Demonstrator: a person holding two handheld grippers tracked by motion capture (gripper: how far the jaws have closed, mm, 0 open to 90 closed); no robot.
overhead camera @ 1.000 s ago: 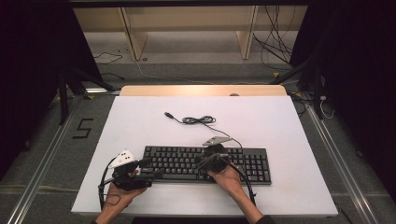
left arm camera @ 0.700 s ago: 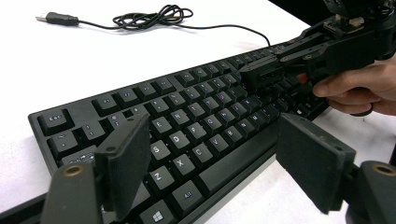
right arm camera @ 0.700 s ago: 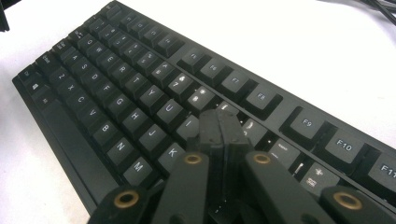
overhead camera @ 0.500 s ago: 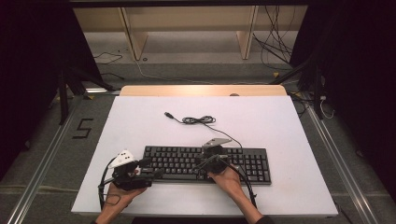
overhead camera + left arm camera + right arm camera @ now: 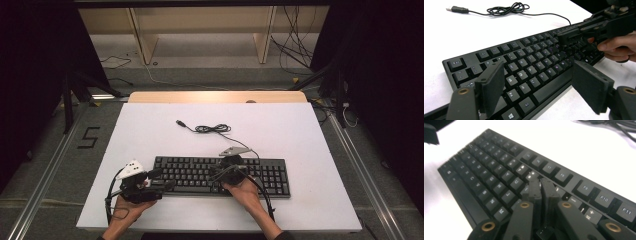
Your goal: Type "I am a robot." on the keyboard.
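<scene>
Closest to the person, the left claw [image 5: 159,183] sits at the left end of the black keyboard [image 5: 200,170], near the counter's [image 5: 300,135] front edge. Its two pads are spread wide apart, with the keyboard's bottom left corner keys between them and not squeezed. The right claw [image 5: 216,176] is over the middle of the keyboard, with its tips down among the keys. Its jaws are pressed nearly together and have just opened a tiny bit. What sits between the tips is too dark to tell. The right hand [image 5: 247,190] hides some keys under it.

The keyboard lies flat along the front of the counter. Behind it the white top is bare and roomy, apart from the thin black cable [image 5: 212,128] coiled there, ending in a plug [image 5: 181,123]. The counter's far edge is a wooden strip [image 5: 215,97].
</scene>
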